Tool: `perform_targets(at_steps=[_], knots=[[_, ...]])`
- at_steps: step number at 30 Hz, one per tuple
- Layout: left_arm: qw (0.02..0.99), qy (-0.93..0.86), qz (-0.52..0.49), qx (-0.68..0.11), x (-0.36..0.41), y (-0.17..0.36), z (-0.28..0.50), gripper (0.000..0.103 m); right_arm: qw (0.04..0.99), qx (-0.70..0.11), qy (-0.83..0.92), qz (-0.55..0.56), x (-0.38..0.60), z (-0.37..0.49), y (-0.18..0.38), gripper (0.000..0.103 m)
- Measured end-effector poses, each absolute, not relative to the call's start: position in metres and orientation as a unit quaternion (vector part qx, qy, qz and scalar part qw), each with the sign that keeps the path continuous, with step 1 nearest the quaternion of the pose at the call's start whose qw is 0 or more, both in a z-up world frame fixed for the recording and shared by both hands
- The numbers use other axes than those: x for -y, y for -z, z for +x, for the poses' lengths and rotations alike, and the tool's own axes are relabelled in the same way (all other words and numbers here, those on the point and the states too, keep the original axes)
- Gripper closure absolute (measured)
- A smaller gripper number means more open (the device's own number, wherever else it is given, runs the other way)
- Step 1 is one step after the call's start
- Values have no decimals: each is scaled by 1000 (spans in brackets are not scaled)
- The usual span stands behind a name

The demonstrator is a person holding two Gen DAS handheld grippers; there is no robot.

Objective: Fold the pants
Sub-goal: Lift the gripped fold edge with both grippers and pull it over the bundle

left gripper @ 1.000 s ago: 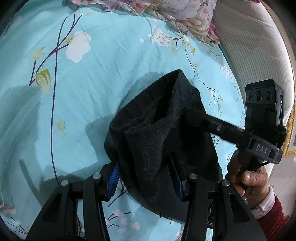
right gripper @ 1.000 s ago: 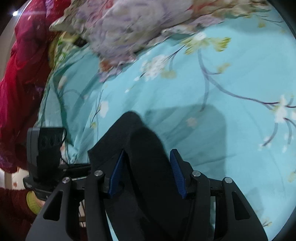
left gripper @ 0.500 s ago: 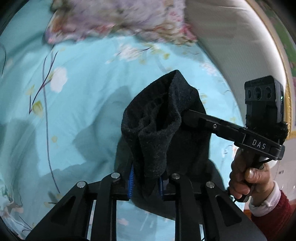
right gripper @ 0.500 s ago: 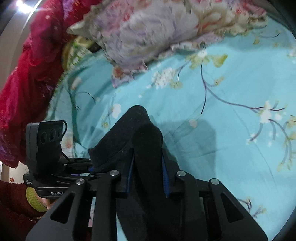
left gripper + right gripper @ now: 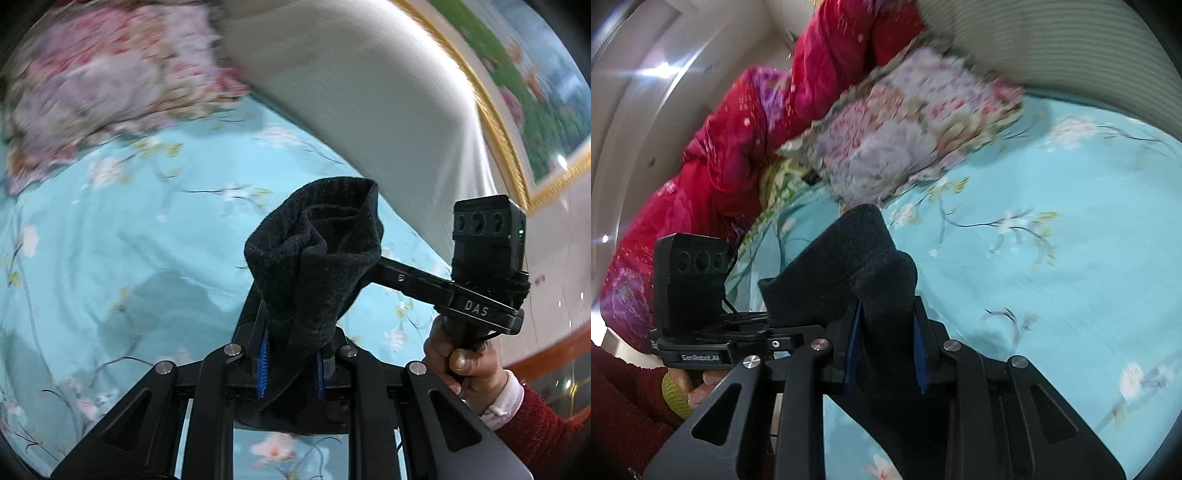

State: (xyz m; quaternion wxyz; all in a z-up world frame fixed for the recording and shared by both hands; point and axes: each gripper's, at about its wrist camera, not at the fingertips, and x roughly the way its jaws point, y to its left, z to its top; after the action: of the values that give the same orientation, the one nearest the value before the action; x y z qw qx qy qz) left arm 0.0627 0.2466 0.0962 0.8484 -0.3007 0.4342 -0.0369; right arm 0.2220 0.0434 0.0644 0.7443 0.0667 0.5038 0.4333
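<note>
The black knit pants [image 5: 314, 266] hang bunched in the air above the turquoise floral bedsheet [image 5: 110, 240]. My left gripper [image 5: 290, 363] is shut on one part of their edge. My right gripper [image 5: 886, 350] is shut on another part of the pants [image 5: 846, 273]. The two grippers are close together. In the left wrist view the right gripper's body [image 5: 484, 258] reaches into the cloth from the right. In the right wrist view the left gripper's body [image 5: 690, 288] is at the left. The rest of the pants hangs below, hidden.
A floral pillow [image 5: 908, 125] lies at the head of the bed, with a red quilt [image 5: 731, 147] beside it. A ribbed white headboard [image 5: 369, 110] stands behind, with a gold-framed picture [image 5: 517, 92] on the wall above.
Both grippers closed on the pants, which lay between open jaws a second ago. They then lifted the cloth off the sheet, and both views tilted up toward the headboard.
</note>
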Motion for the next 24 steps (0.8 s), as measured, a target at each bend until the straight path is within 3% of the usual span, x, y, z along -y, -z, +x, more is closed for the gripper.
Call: perform_targets(at_steps=[9, 24], knots=[[849, 99, -250, -454, -163, -101, 74, 86, 779, -480, -384, 128, 50, 178, -67, 77], [832, 163, -139, -512, -44, -63, 85, 85, 803, -471, -304, 202, 157, 126, -29, 81]])
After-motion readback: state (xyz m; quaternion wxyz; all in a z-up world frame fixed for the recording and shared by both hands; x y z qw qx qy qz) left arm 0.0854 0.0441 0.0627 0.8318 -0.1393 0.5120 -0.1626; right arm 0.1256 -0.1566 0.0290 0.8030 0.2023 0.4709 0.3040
